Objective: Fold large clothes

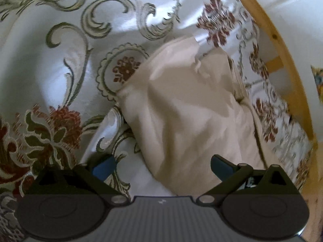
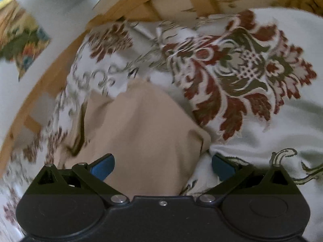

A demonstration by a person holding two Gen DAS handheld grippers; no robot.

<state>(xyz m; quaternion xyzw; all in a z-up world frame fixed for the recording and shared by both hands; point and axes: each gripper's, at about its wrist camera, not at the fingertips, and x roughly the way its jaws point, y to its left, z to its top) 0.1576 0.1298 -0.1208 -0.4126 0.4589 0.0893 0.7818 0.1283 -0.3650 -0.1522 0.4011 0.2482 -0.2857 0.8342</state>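
**Both hand-held grippers spread over one beige garment on the bed**

One beige garment lies bunched on a floral bedspread, close to the wooden bed rail along the edge. I count one garment, two hand-held grippers and one bedspread; no second piece of clothing shows in either view.

The left hand-held gripper has its blue-tipped fingers spread wide, holding nothing. The cloth lies straight ahead of it and a little to its right, running away from the camera as a long mound toward the rail. Its near end reaches down between the fingers, but whether it touches them cannot be told.

The right hand-held gripper is likewise spread and empty. In its view the garment sits ahead and to the left, its near end dropping between the fingers close to the left one, while the right finger stands over bare bedspread.

The long axis seems to run roughly forward from both grippers toward the rail. Both look about equally near. A pinch on the near end would probably need each gripper to come lower, and the motion blur leaves the exact hem hard to place.
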